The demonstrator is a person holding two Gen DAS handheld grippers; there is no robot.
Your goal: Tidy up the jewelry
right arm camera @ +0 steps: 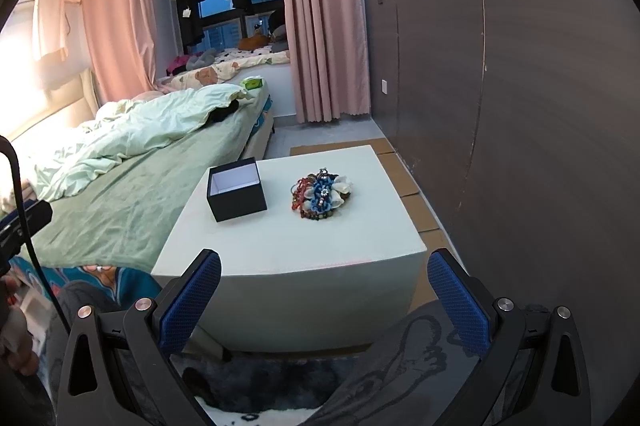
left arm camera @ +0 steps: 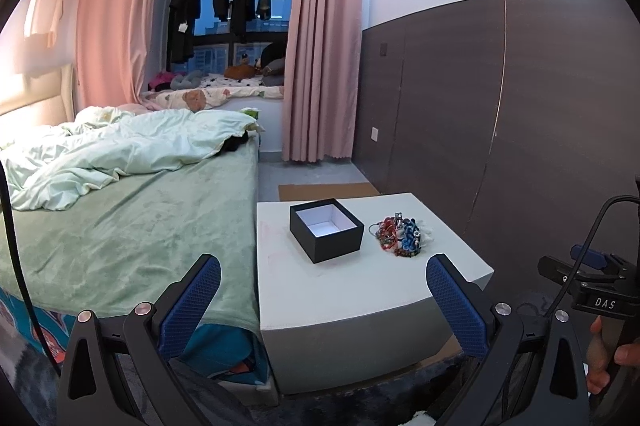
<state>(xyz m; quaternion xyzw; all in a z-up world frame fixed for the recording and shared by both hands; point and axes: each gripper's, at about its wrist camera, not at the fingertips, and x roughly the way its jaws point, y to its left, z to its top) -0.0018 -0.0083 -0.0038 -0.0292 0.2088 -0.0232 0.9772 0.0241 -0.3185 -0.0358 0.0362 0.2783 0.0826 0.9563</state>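
Very start of the job, by the look of it: nothing picked up yet, nothing in the box [left arm camera: 326, 229]. Box open, black outside, white inside, empty, standing on the left half of the white bench [left arm camera: 360, 290], lid nowhere in sight. Jewelry [left arm camera: 401, 235] heaped in one tangle just right of the box, near but not touching: red and blue cords, beads, some pale pieces, all knotted together on the bench top. Same layout from the right wrist view, with box [right arm camera: 236, 189] on the left and jewelry [right arm camera: 323, 193] on the right, both well back from the near edge of the bench [right arm camera: 288, 250].

Left gripper [left arm camera: 323, 300] held low in front of the bench, jaws spread wide, blue pads well apart, holding nothing and touching nothing. Right gripper [right arm camera: 324, 300] likewise: jaws wide open, empty, short of the bench edge. Right tool body also visible at the far right of the left view, gripped by a hand [left arm camera: 600, 354].

Next move, as a guess: right gripper forward and down onto the heap, that side being nearer to it, then a pinch on a single strand at the edge of the pile rather than the middle. Risk of lifting the whole tangle at once, since the pieces look interlocked. Possibly a steadying role for the left gripper, at the box or on the rest of the heap, while one piece gets teased free and carried over to the box.

Bed [left arm camera: 132, 209] hard against the left of the bench; no part in the task.
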